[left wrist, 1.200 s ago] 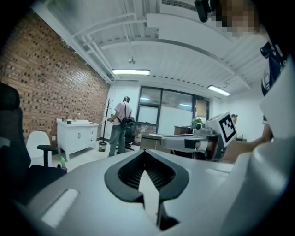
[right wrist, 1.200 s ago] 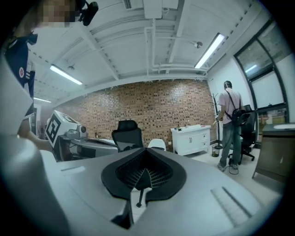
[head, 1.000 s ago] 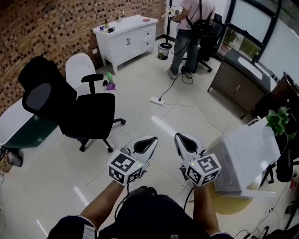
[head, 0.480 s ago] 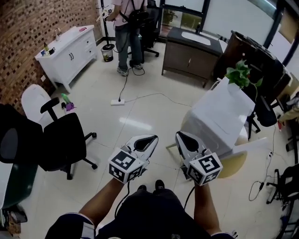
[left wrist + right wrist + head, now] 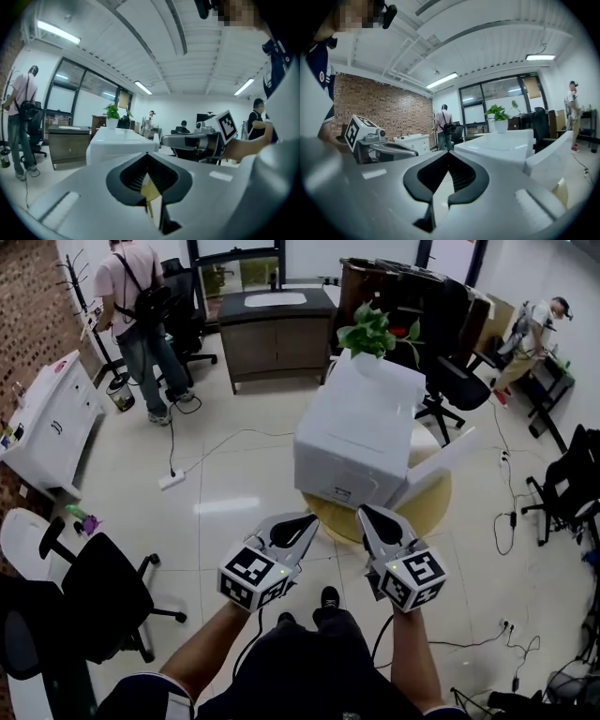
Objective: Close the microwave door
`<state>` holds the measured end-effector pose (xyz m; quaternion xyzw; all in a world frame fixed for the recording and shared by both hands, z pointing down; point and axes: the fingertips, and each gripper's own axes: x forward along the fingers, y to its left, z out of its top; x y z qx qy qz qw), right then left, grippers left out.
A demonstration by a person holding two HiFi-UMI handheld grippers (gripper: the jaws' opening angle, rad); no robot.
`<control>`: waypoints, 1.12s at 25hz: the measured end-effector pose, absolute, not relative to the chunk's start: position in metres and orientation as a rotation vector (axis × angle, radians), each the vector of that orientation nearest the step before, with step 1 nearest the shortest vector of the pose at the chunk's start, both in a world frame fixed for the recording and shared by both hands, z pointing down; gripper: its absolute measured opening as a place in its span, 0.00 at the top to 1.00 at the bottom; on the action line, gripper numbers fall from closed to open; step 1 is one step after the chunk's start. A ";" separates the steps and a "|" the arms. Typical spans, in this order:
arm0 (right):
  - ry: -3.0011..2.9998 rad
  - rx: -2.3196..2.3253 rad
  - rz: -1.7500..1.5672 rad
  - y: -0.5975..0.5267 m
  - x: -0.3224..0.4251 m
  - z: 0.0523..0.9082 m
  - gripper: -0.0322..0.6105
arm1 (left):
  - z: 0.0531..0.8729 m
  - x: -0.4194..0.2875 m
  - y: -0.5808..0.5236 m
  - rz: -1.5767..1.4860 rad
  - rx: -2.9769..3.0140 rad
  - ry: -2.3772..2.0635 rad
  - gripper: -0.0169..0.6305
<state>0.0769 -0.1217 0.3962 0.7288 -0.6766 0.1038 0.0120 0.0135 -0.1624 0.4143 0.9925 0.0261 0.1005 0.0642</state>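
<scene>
While the microwave [image 5: 361, 442] sits on a round yellow counter [image 5: 436, 512] ahead of the person, its door [image 5: 441, 470] stands swung out to the right, open. A plant [image 5: 370, 334] stands on the far end of the microwave's top. The left gripper [image 5: 307, 519] and the right gripper [image 5: 362, 512] are held side by side, near each other but apart, over the floor [image 5: 234, 493] just short of the counter, both pointing toward the microwave's front. Neither touches the microwave or the door. In the left gripper view the jaws are together at their tips with nothing between them, and the microwave lies beyond and slightly left of them, with the right gripper crossing the view on the right. In the right gripper view the jaws likewise meet at the tips and hold nothing. The microwave's white top shows beyond and to the right of them, with the open door further right. In the head view the door lies ahead and to the right of the right gripper, nearer to it than to the left one.
</scene>
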 end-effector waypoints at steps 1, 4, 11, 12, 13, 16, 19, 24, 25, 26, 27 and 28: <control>-2.075 2.308 0.332 -0.112 0.083 0.398 0.95 | 0.416 0.020 -0.156 0.310 2.996 0.119 0.95; -1.978 2.403 0.357 -0.084 0.102 0.404 0.95 | 0.421 0.037 -0.137 0.332 2.989 0.224 0.95; -1.822 2.558 0.350 -0.019 0.143 0.402 0.95 | 0.427 0.080 -0.084 0.379 2.973 0.408 0.95; -1.804 2.576 0.349 -0.009 0.150 0.401 0.95 | 0.425 0.088 -0.075 0.379 2.972 0.428 0.95; -1.789 2.590 0.349 0.000 0.156 0.400 0.95 | 0.424 0.095 -0.066 0.377 2.969 0.446 0.95; -1.753 2.621 0.345 0.027 0.175 0.399 0.95 | 0.423 0.115 -0.039 0.374 2.956 0.494 0.95; -1.723 2.639 0.337 0.050 0.193 0.397 0.95 | 0.423 0.135 -0.017 0.372 2.950 0.520 0.95; -1.708 2.661 0.315 0.080 0.217 0.396 0.95 | 0.424 0.162 0.013 0.379 2.967 0.550 0.95; -1.710 2.662 0.317 0.084 0.220 0.397 0.95 | 0.425 0.166 0.017 0.382 2.971 0.552 0.95; -1.713 2.663 0.320 0.088 0.223 0.399 0.95 | 0.425 0.171 0.021 0.385 2.975 0.552 0.95; -1.716 2.663 0.321 0.091 0.227 0.400 0.95 | 0.426 0.175 0.024 0.385 2.979 0.550 0.95; -1.719 2.663 0.319 0.095 0.230 0.401 0.95 | 0.426 0.180 0.028 0.385 2.984 0.548 0.95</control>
